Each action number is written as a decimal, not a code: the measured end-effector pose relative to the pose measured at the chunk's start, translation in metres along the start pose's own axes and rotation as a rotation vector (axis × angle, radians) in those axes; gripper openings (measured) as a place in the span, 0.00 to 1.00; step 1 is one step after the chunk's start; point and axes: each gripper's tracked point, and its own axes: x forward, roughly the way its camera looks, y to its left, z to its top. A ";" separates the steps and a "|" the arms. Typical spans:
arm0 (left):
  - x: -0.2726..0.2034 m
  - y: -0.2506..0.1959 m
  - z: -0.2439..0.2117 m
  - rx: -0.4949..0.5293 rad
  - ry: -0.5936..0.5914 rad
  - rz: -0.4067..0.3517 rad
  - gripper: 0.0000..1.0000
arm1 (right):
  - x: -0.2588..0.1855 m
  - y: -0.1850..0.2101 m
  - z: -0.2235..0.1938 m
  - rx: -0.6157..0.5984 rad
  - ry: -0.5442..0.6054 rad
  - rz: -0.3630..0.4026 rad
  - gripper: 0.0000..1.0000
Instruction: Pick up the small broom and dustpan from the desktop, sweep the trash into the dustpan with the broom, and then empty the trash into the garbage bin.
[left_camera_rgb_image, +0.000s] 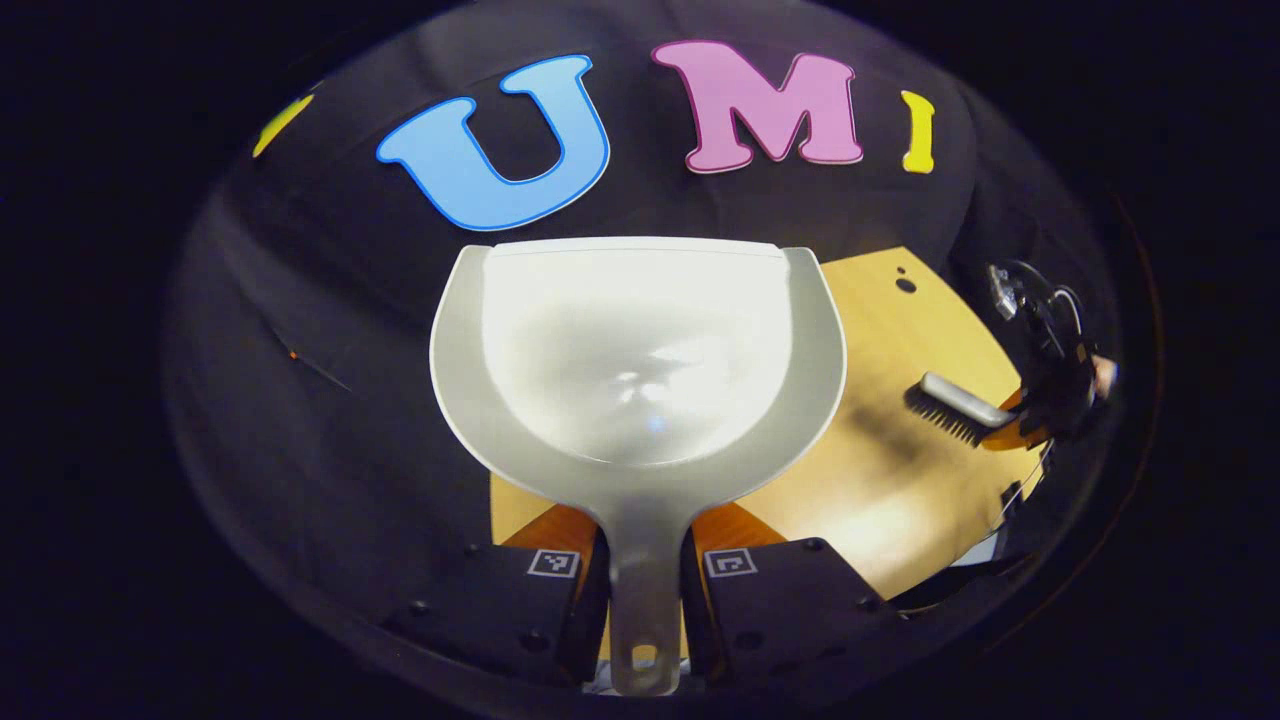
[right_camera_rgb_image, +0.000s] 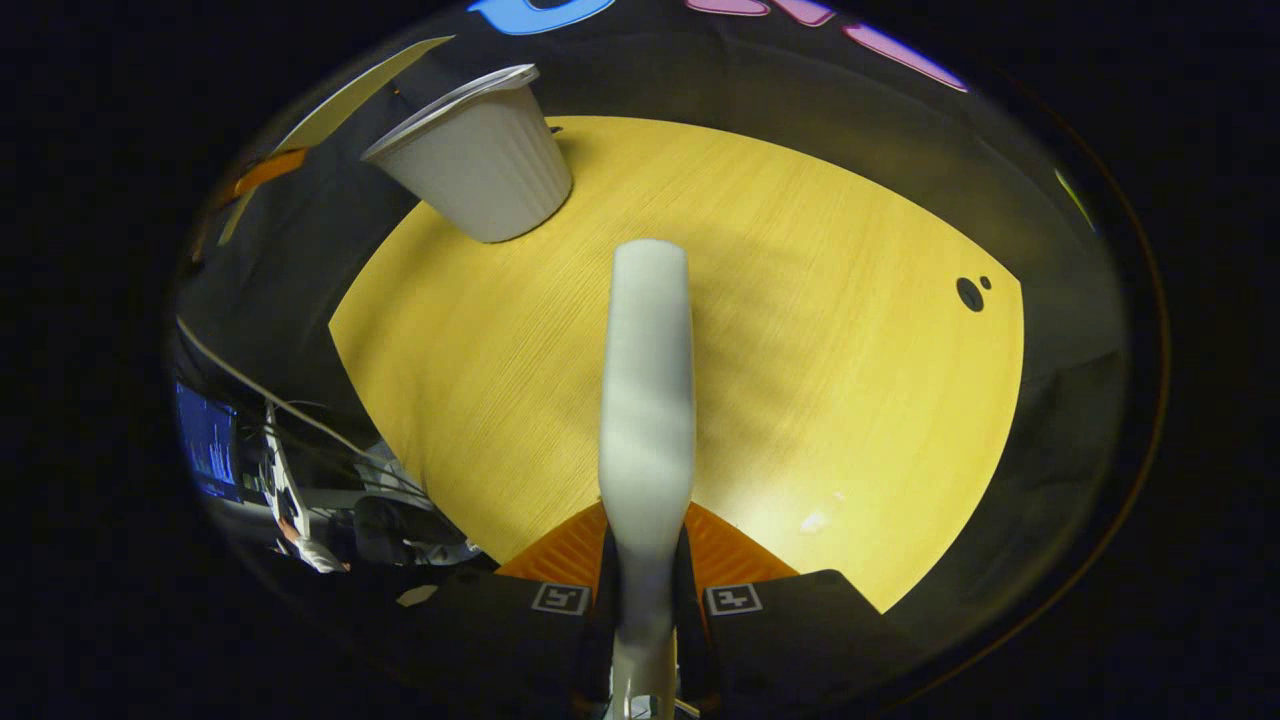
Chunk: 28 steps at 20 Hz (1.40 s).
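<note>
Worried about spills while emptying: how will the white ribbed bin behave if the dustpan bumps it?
The bin looks thin and light, so it would probably slide or tip. Its base looks narrower than its rim, which favours tipping. The dustpan looks rigid and unlikely to flex.

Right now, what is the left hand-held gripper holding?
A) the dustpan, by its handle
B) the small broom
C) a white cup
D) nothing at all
A: in the left gripper view, the left hand-held gripper has both fingers pressed on the handle of the grey dustpan, whose scoop looks empty; the broom is off to the side in the other gripper.
</note>
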 end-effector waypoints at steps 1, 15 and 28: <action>0.001 -0.015 -0.003 -0.028 -0.012 -0.025 0.29 | -0.002 -0.001 -0.002 0.019 -0.013 -0.006 0.24; 0.052 -0.143 -0.067 -0.084 0.038 -0.203 0.29 | 0.036 -0.003 -0.056 0.182 -0.051 -0.241 0.28; 0.066 -0.162 -0.136 -0.175 0.398 -0.190 0.29 | 0.078 0.018 -0.069 0.360 0.064 -0.292 0.28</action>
